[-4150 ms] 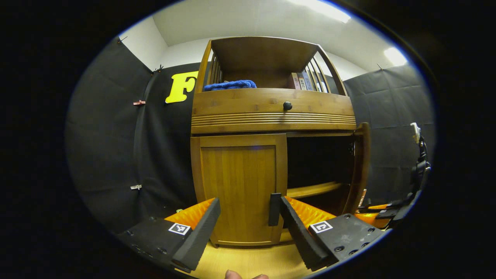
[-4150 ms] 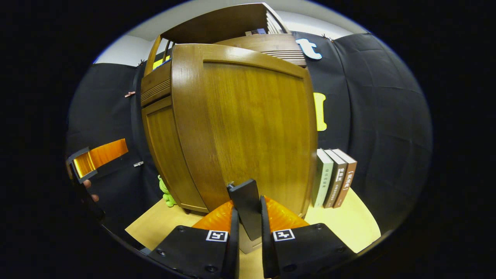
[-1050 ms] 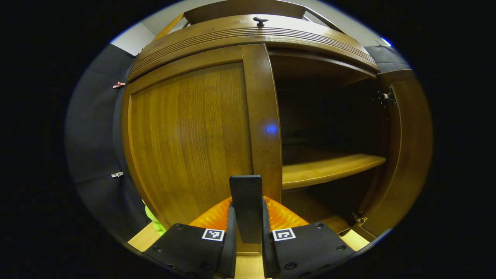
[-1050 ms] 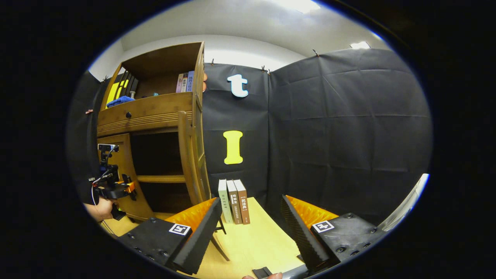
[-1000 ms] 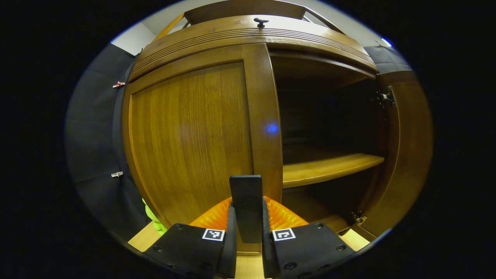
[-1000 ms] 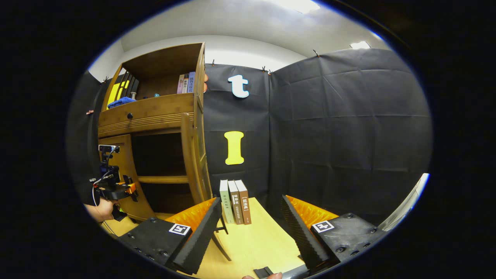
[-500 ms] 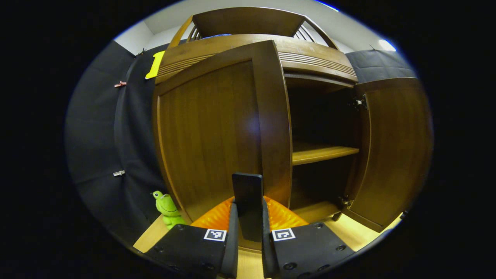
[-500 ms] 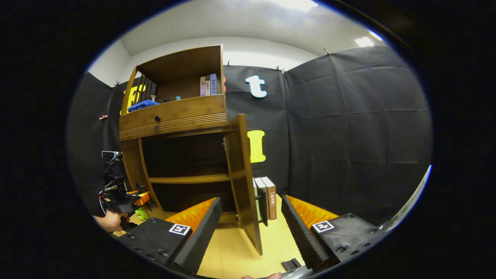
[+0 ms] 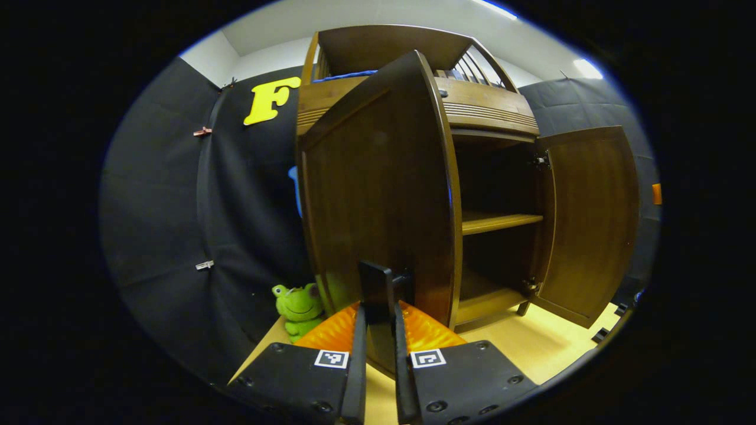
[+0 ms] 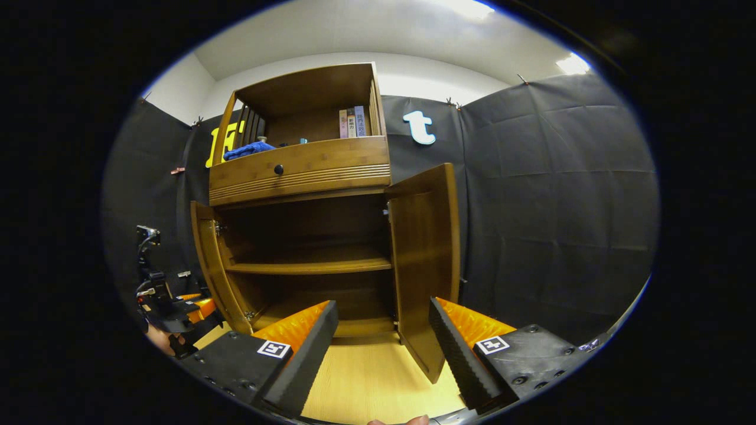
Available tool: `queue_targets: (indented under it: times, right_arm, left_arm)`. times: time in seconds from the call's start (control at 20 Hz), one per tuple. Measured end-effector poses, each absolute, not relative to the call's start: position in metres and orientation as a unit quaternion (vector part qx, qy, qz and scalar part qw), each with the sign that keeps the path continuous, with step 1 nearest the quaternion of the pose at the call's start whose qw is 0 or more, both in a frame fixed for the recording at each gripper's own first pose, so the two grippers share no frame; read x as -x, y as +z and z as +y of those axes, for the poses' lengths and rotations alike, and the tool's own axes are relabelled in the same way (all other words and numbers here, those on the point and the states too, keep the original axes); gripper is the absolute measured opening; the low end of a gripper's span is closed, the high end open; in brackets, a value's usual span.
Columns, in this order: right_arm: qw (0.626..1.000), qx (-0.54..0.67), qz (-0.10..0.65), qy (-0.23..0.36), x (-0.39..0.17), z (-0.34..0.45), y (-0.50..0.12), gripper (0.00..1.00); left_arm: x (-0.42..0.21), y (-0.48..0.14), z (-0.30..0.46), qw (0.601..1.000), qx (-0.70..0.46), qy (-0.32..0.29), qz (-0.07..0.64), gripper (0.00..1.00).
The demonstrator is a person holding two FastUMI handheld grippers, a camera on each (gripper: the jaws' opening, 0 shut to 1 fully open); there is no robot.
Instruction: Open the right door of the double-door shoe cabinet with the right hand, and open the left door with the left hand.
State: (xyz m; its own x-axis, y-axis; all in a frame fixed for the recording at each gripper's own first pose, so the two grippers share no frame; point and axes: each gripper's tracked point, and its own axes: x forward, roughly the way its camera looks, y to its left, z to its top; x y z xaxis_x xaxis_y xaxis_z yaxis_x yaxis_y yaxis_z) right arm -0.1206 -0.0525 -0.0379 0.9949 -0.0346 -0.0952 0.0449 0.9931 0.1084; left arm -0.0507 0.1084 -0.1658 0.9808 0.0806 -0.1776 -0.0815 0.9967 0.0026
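Observation:
The wooden shoe cabinet (image 10: 298, 171) stands with both doors open. In the left gripper view my left gripper (image 9: 378, 319) is shut on the dark handle (image 9: 374, 282) of the left door (image 9: 378, 195), which is swung far out towards me. The right door (image 9: 590, 218) hangs wide open beyond it. In the right gripper view my right gripper (image 10: 382, 304) is open and holds nothing, a little way back from the right door (image 10: 425, 260). The left door (image 10: 207, 265) shows edge-on, with the left gripper (image 10: 177, 307) and a hand (image 10: 156, 337) beside it.
Inside the cabinet is a bare shelf (image 10: 307, 265) over a bottom board. A drawer with a dark knob (image 10: 279, 170) sits above, topped by a blue cloth (image 10: 248, 150) and books (image 10: 352, 122). A green frog toy (image 9: 298, 304) sits left of the cabinet on the pale tabletop (image 10: 366, 378).
The left door has swung further out with my left gripper shut on its handle. The right gripper view has turned left, and the cabinet's open front now faces it.

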Motion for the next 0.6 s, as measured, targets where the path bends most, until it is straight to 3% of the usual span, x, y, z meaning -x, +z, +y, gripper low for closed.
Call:
queue_targets:
  times: [0.6]
  right_arm:
    - [0.998, -0.04, 0.045, 0.013, 0.101, -0.003, -0.041, 0.98]
  left_arm:
    - [0.083, -0.173, 0.183, 0.995, 0.01, 0.062, 0.074, 0.13]
